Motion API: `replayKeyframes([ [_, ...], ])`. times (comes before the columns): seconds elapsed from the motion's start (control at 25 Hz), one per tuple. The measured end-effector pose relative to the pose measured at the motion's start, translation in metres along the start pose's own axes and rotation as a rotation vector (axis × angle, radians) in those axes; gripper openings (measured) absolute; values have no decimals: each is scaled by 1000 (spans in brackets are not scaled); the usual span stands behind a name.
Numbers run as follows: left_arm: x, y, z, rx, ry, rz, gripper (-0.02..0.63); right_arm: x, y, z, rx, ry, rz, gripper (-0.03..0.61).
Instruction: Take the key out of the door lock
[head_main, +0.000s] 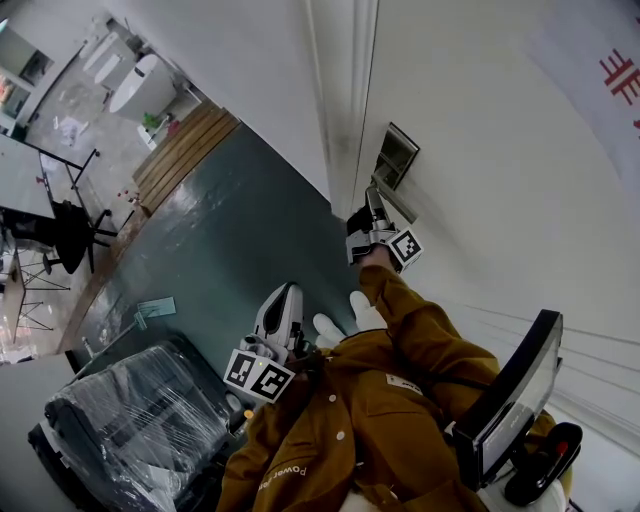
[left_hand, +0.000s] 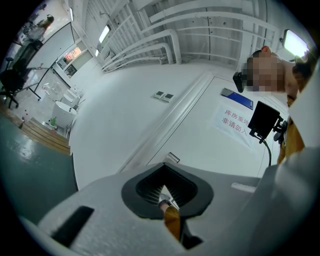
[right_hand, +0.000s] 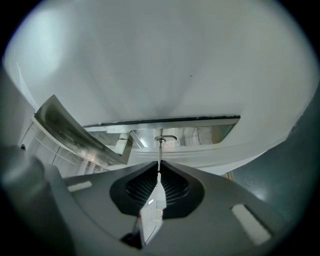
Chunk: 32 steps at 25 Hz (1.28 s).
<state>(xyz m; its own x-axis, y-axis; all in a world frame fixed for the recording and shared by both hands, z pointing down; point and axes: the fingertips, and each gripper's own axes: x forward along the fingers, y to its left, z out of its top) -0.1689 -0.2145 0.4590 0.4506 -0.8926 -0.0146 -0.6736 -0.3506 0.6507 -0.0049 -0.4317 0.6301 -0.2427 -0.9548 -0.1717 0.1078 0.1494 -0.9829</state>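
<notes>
In the head view, two grippers showed. The right gripper (head_main: 375, 200) reached up to the single lock plate (head_main: 397, 155) on the white door (head_main: 470, 130), right of centre. The left gripper (head_main: 283, 300) hung lower, at centre bottom, over the dark floor (head_main: 230, 240) and touching nothing. Two white shoes (head_main: 327, 328) stood beside it. One wrapped black bundle (head_main: 130, 420) lay at the lower left.

In the left gripper view, the left gripper (left_hand: 165, 192) had its dark pads pressed together with nothing pinched. Only a sliver of the brown sleeve (left_hand: 172, 222) showed past them. Two wall switches (left_hand: 163, 95) sat above centre, and one printed sign (left_hand: 235, 120) hung on the door at the right.

In the right gripper view, the right gripper (right_hand: 159, 185) was closed tight on the flat head of the one key (right_hand: 152, 215). The key's thin shaft ran straight up the middle of the frame into the keyhole (right_hand: 165, 138) of the metal lock plate. So the key sat in the lock, pinched at its head. One lever handle (right_hand: 70, 132) slanted across the left of the frame.
</notes>
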Motion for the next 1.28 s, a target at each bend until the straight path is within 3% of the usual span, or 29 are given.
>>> replayKeyframes([
  [0.52, 7, -1, -3, -6, 14, -17, -2, -2, -3, 1, -107, 23, -54, 23],
  [0.96, -3, 4, 3, 3, -4, 0, -2, -11, 13, -102, -42, 281, 19, 23],
  [1.28, -8, 3, 8, 6, -27, 2, -2, -27, 62, -135, -41, 421, 73, 23],
])
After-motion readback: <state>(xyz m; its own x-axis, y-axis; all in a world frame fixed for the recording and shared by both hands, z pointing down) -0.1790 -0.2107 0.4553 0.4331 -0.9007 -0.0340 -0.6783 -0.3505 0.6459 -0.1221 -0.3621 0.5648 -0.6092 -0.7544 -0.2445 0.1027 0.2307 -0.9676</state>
